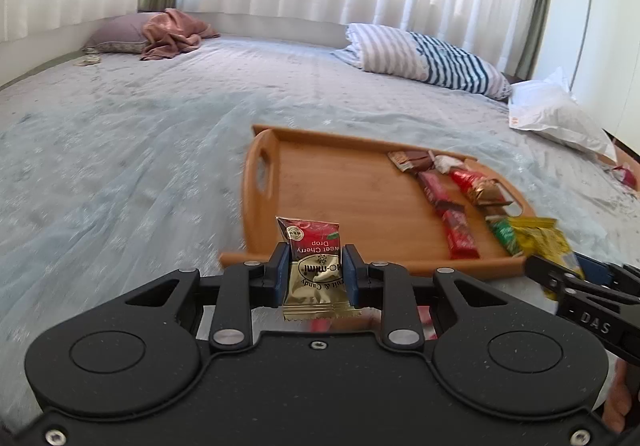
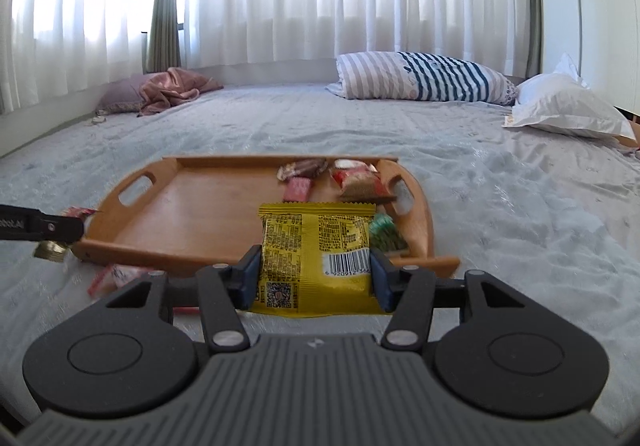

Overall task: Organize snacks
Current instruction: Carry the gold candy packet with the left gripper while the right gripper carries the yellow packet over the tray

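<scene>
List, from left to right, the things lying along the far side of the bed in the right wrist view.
Crumpled pink cloth → striped pillow → white plastic bag.

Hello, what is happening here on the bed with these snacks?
A person is tidying snacks onto a wooden tray that sits on the bed, using a handheld gripper in each hand. The left gripper is shut on a small red-and-gold candy packet. The right gripper is shut on a yellow snack bag. Several wrapped snacks already lie at the tray's right end, and a few more lie on the bed before the tray.
</scene>
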`<state>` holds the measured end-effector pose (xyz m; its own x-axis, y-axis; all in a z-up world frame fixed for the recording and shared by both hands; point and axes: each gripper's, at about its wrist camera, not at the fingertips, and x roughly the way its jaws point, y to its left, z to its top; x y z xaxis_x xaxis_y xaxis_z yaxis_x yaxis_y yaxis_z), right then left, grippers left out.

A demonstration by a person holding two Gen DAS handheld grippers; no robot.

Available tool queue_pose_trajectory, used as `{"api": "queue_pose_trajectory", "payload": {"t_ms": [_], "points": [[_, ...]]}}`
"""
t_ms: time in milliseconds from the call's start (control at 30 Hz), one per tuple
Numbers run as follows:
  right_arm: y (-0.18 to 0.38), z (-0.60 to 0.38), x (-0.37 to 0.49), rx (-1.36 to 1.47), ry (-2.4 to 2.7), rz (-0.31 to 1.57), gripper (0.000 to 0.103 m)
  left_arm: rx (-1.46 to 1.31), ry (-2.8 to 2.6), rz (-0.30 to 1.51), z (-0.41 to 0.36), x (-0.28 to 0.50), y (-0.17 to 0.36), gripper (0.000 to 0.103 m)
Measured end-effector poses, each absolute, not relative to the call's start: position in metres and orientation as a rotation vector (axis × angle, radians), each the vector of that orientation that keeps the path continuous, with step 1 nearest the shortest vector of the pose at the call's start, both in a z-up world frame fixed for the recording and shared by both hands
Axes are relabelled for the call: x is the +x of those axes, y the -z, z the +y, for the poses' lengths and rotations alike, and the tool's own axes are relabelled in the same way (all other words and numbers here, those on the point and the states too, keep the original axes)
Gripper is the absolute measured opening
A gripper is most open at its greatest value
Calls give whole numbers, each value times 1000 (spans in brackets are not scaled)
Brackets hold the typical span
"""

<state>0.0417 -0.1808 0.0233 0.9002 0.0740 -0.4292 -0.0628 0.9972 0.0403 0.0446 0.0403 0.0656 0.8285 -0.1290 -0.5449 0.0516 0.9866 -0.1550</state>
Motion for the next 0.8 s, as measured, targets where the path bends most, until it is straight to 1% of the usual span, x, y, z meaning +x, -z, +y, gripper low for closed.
{"api": "queue_pose_trajectory", "payload": {"t_ms": [433, 667, 800], "points": [[-45, -148, 115, 92, -173, 473, 58, -135, 99, 595, 27, 116, -80, 26], [-50, -142, 171, 116, -219, 543, 58, -166, 94, 624, 30, 170, -76, 26], [-49, -144, 208, 175, -251, 633, 58, -199, 90, 641, 34, 203, -78, 26]]}}
